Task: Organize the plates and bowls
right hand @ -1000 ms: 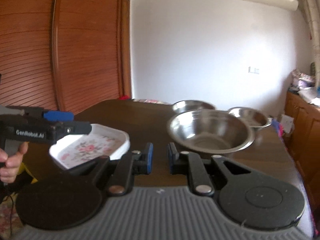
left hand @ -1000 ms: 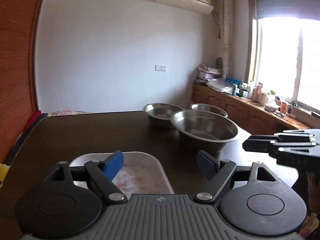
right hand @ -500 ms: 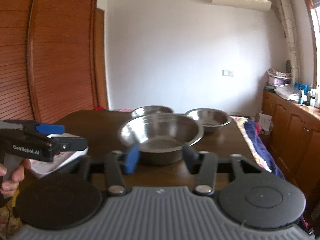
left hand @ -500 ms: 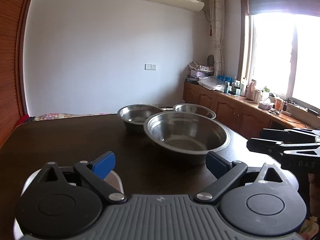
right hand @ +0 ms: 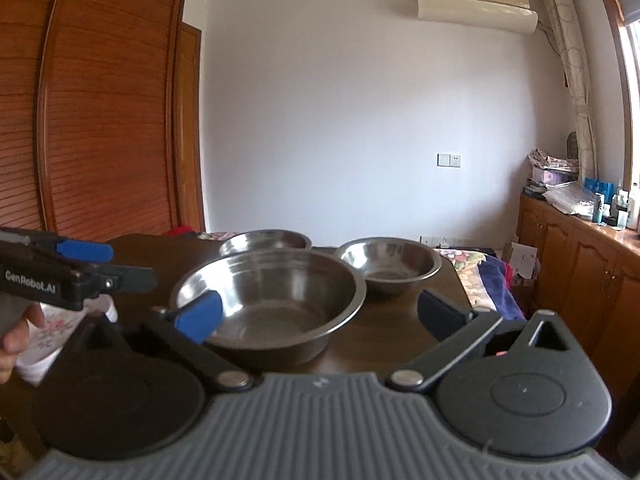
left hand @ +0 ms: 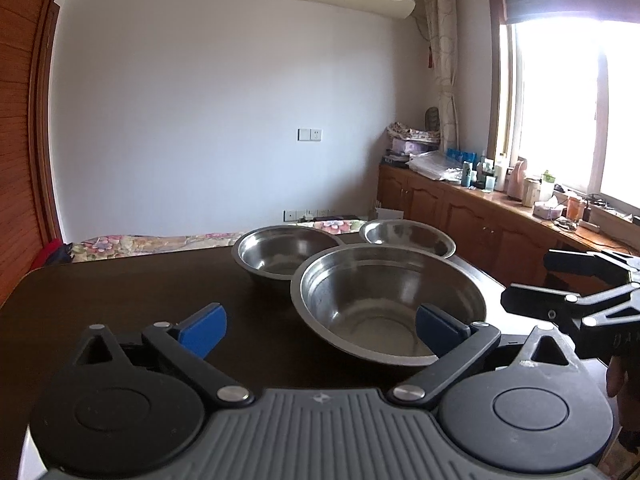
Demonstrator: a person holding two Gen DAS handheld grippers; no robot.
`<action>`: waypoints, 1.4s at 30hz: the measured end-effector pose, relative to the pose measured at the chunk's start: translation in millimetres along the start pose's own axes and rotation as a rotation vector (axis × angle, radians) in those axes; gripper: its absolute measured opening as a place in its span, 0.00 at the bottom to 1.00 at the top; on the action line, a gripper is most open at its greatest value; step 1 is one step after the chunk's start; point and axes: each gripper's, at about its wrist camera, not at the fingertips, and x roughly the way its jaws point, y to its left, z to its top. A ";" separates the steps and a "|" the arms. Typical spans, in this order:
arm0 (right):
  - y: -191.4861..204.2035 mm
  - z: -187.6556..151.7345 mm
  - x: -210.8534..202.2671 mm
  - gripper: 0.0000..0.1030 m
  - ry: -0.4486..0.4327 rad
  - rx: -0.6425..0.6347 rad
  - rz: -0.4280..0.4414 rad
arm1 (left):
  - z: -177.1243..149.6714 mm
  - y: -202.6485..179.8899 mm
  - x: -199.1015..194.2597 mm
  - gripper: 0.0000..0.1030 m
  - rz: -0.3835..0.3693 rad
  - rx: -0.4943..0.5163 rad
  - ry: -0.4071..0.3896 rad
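Opening right tongs (right hand: 320, 312) flank large bowl's (right hand: 280, 300) rim.

You've got three steel bowls upright and empty on the dark table: big bowl (right hand: 267, 300) nearest, mid bowl (right hand: 266, 241) behind it, small bowl (right hand: 390, 264) at its right. Floral white plate (right hand: 52, 330) sits far left, mostly hidden.

Three steel bowls (right hand: 267, 298) (right hand: 390, 262) (right hand: 266, 240) on the dark surface (left hand: 132, 296), one floral plate (right hand: 48, 330) at its left edge, two handheld grippers, one large bowl, two smaller
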 end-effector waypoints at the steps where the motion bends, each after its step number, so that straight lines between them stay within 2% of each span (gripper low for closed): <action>1: -2.9 1.2 3.7 1.00 0.006 0.005 0.006 | 0.5 0.3 3.6 1.00 0.004 0.000 0.004; 10: -17.4 10.9 34.9 1.00 0.061 -0.008 0.038 | 5.6 3.3 22.5 1.00 0.011 0.017 0.023; 13: -17.4 13.2 43.3 1.00 0.077 -0.019 0.020 | 5.6 4.4 25.9 1.00 0.013 0.012 0.026; 18: -22.9 12.2 54.8 1.00 0.100 0.006 0.033 | 3.5 3.9 36.9 1.00 -0.003 0.002 0.059; 20: -25.8 10.5 57.5 1.00 0.106 0.014 0.036 | 3.1 3.5 41.1 0.93 -0.008 -0.008 0.067; 22: -29.6 8.4 60.3 1.00 0.117 0.030 0.037 | 3.1 2.3 43.3 0.80 -0.013 -0.012 0.074; 25: -32.7 7.4 66.2 1.00 0.140 0.052 0.045 | 4.7 -1.5 46.3 0.80 -0.011 0.000 0.082; 27: -33.2 6.8 69.0 0.95 0.152 0.060 0.054 | 4.7 -2.4 49.2 0.78 0.006 0.016 0.088; 28: -33.8 6.9 70.5 0.90 0.159 0.061 0.057 | 4.8 -1.8 51.3 0.77 0.007 0.014 0.096; 34: -29.1 6.8 75.7 0.79 0.198 0.054 0.077 | 5.1 1.2 56.8 0.72 -0.006 -0.003 0.134; 36: -29.7 6.4 79.1 0.72 0.219 0.056 0.088 | 5.2 0.7 57.9 0.66 -0.012 -0.001 0.140; 38: -30.1 6.0 80.5 0.60 0.232 0.061 0.096 | 5.2 0.4 58.4 0.57 -0.010 -0.002 0.142; 41: -29.6 6.3 79.7 0.46 0.239 0.061 0.104 | 6.2 -0.4 57.4 0.53 -0.021 -0.011 0.142; 42: -29.0 6.5 78.8 0.46 0.239 0.060 0.100 | 6.3 -1.0 55.9 0.52 -0.018 -0.010 0.132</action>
